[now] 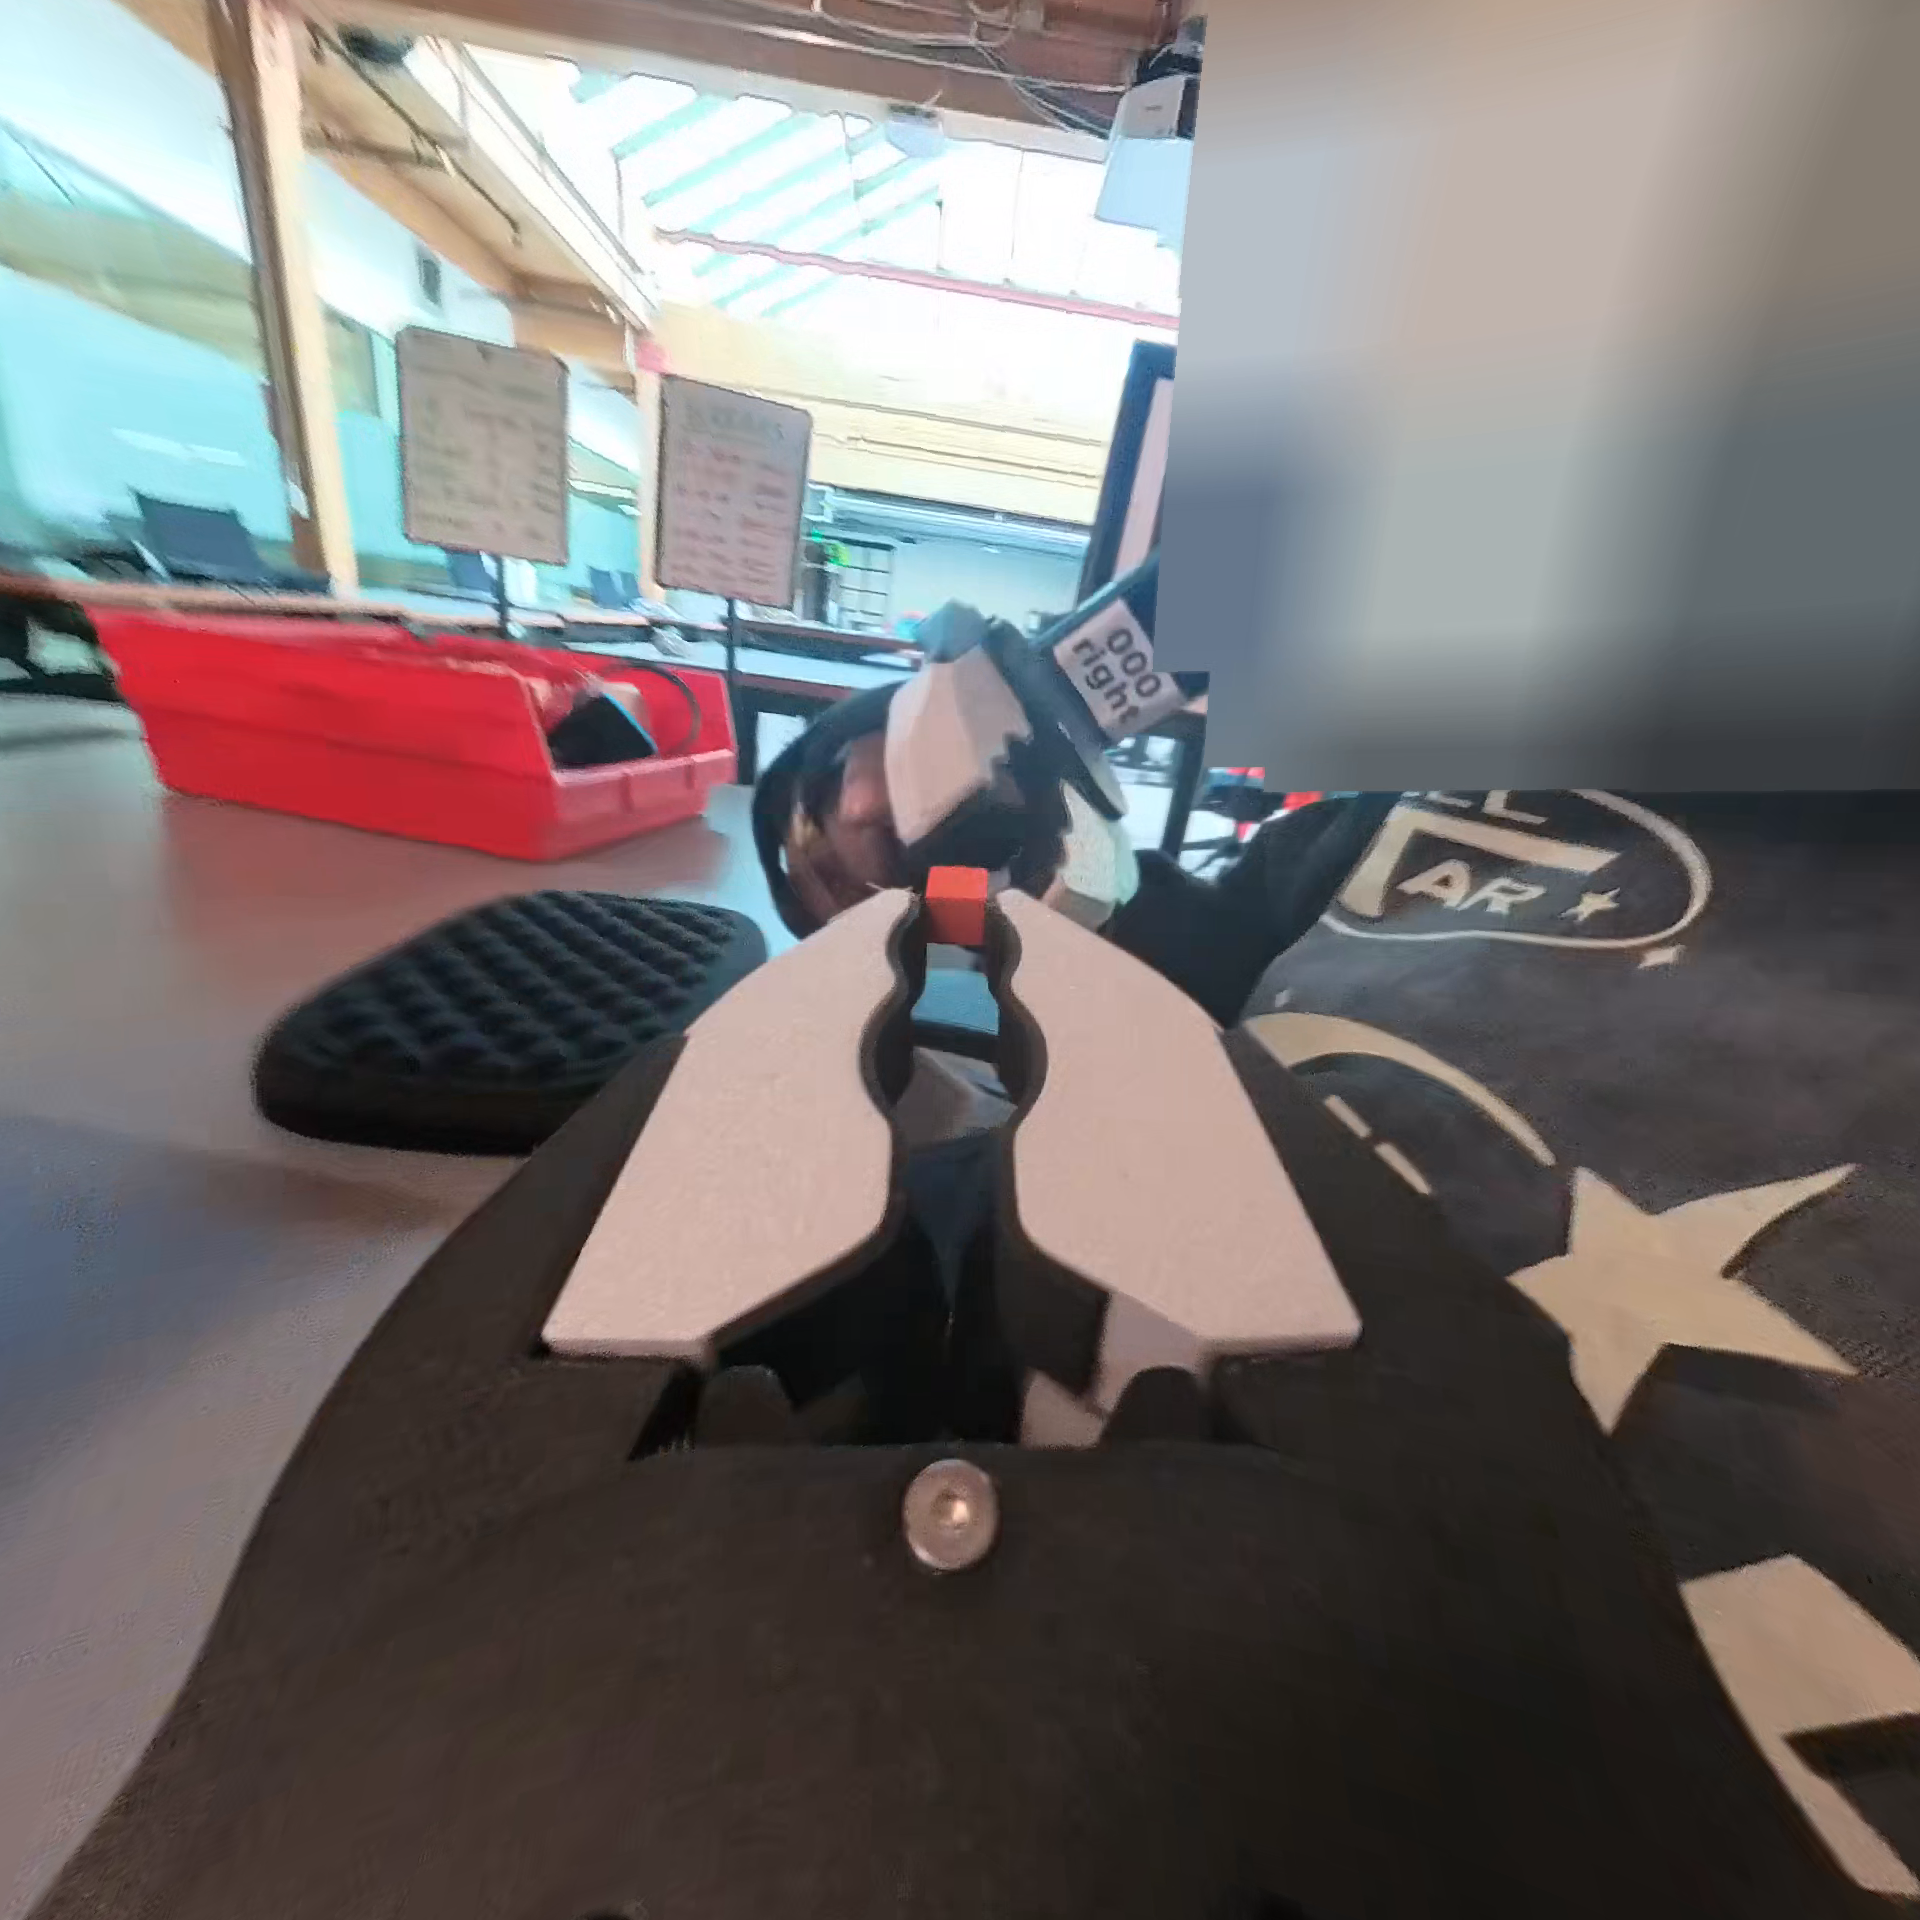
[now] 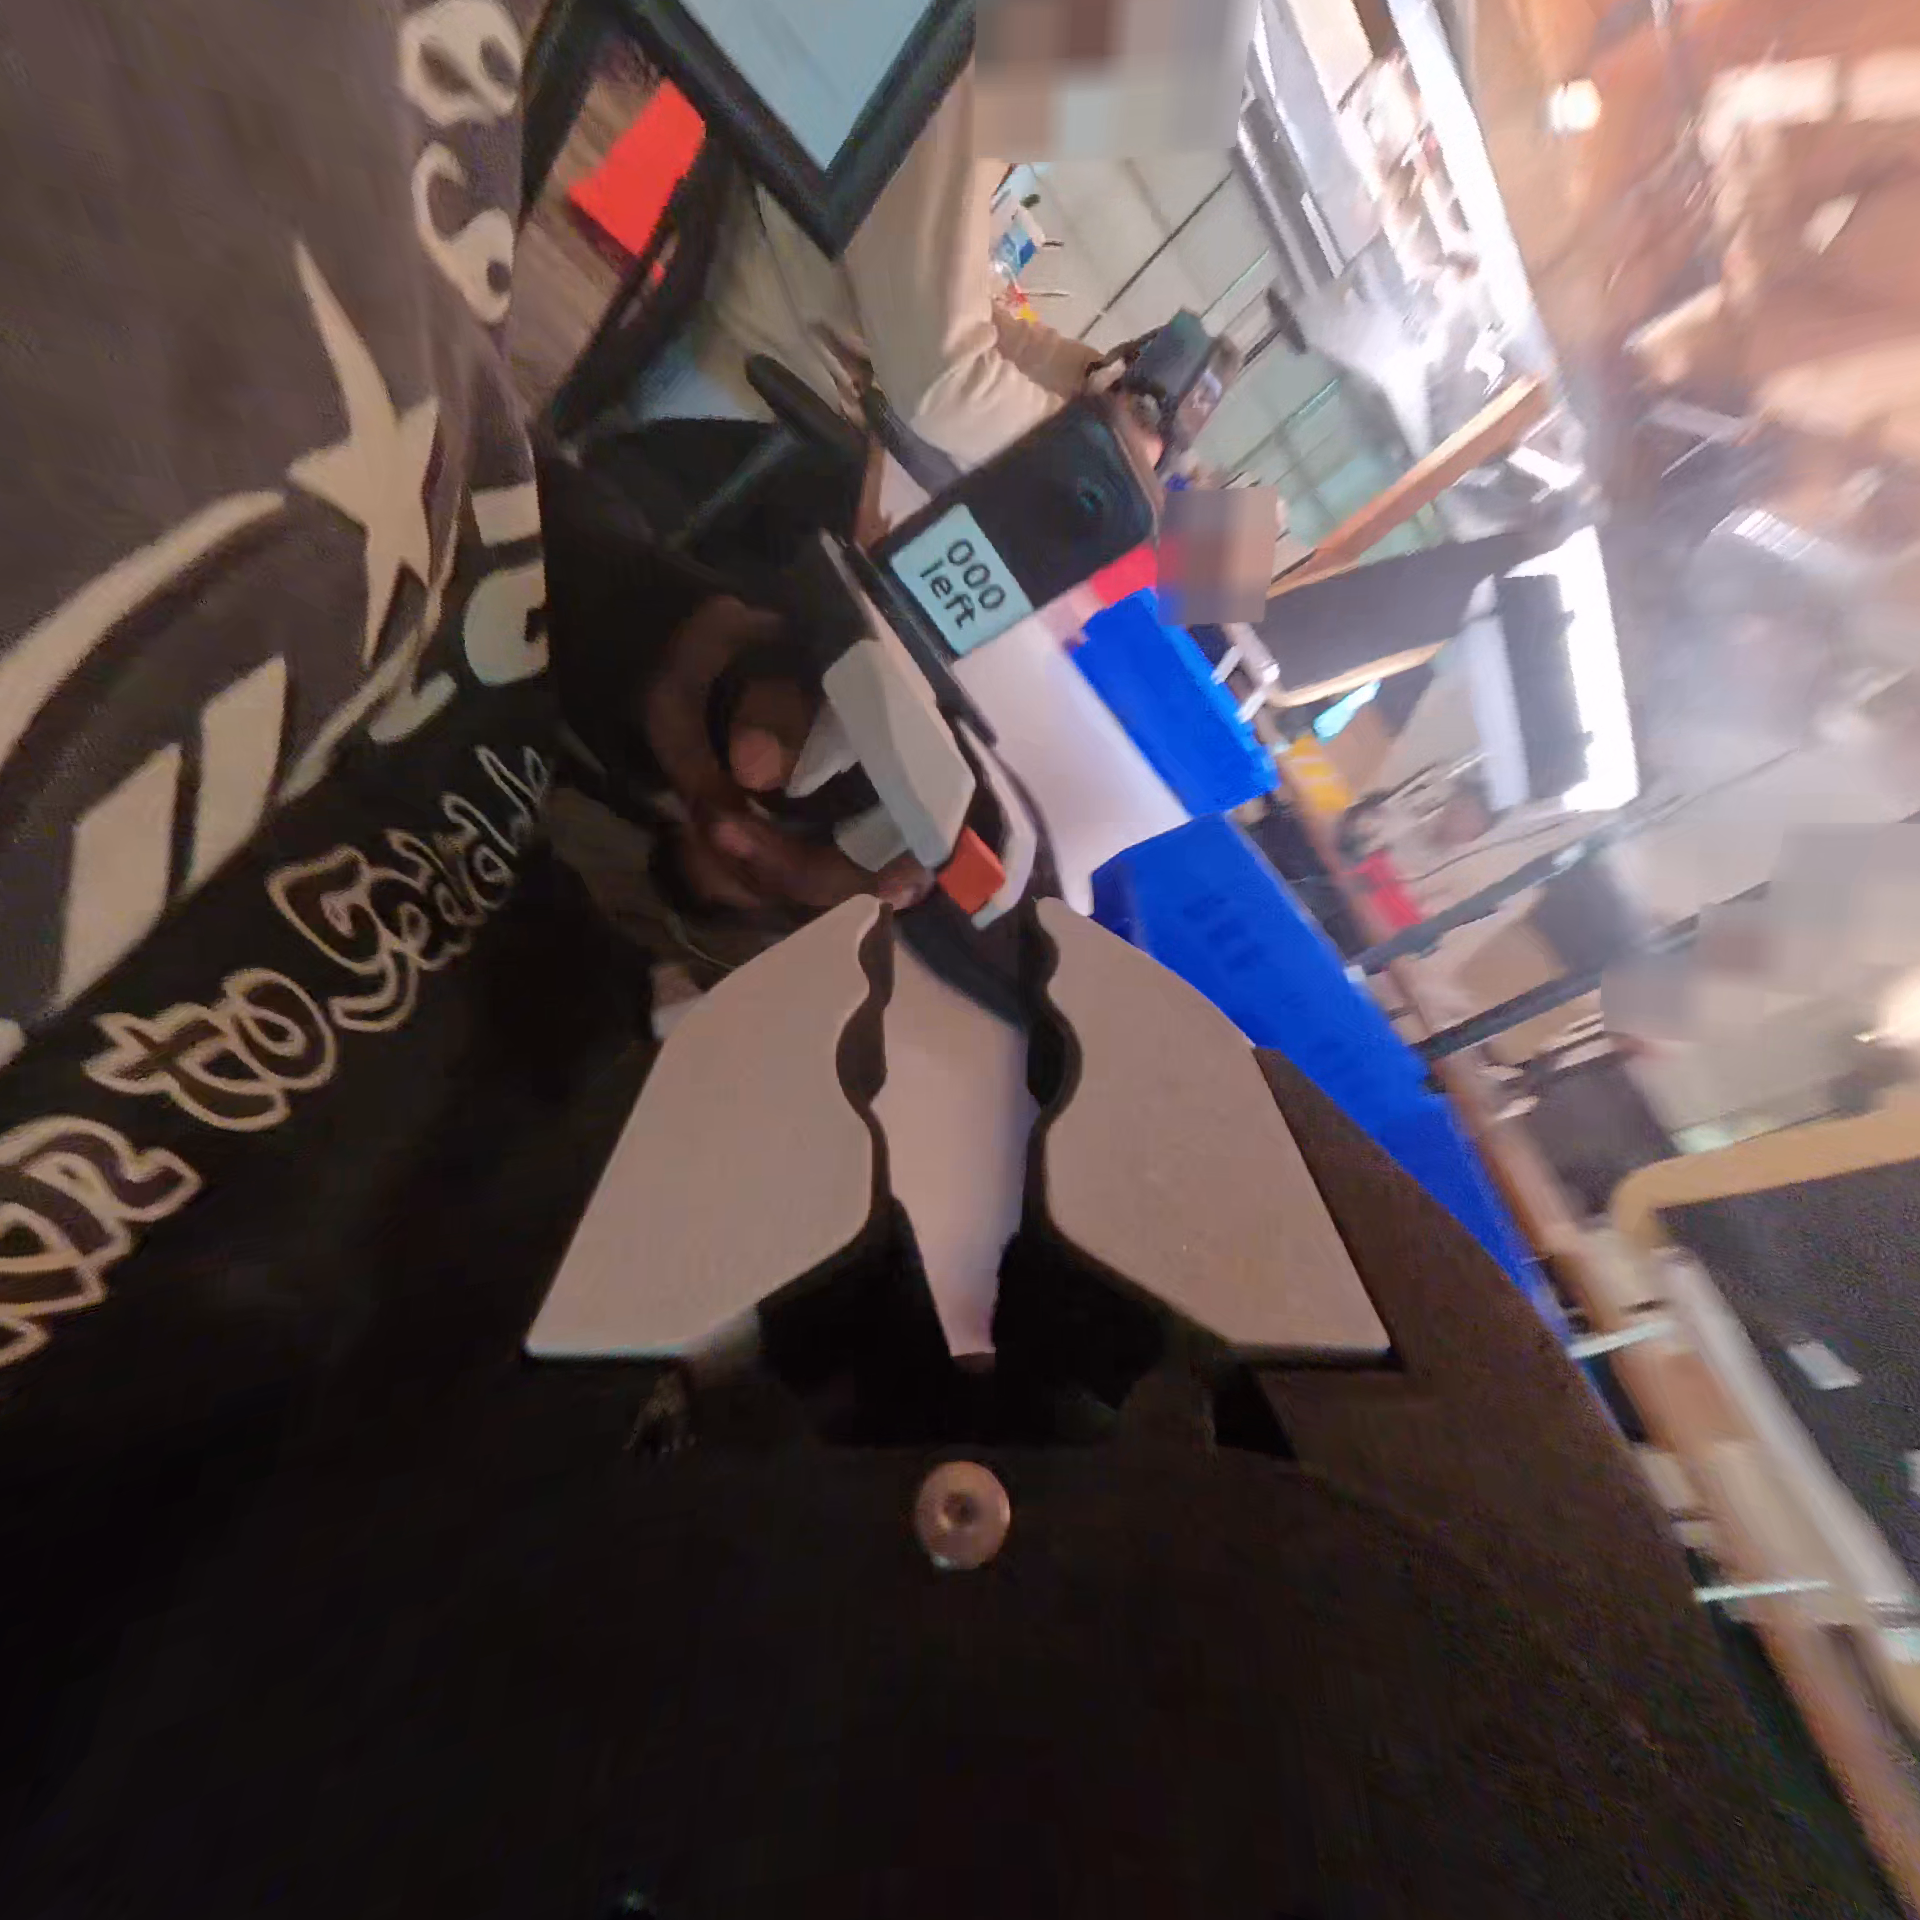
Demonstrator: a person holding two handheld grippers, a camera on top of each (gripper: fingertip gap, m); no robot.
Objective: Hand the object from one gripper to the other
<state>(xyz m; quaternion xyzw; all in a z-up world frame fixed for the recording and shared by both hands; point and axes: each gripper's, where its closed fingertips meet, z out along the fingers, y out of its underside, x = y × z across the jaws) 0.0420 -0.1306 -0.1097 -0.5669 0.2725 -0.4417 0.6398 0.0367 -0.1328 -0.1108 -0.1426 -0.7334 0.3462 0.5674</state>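
Currently mid-handover. Left wrist view, left to right: red bin (image 1: 436, 717) on the brown table (image 1: 260, 1195); black textured pad (image 1: 509, 1003) nearer; then the left gripper (image 1: 954, 914), jaws drawn narrow, pinching a small orange-red block (image 1: 956, 906) at its very tips, held off the table. Just beyond, the right gripper (image 1: 940, 769) faces it, close but apart. Right wrist view: right gripper (image 2: 961, 914) stands open, a moderate gap, nothing in it; the block (image 2: 969, 871) sits immediately ahead of that gap. Blue bins (image 2: 1236, 935) to the right. Judgement: approach step, transfer not yet made. Next move calls for sliding the open fingers round the block's exposed end, closing, then left letting go.
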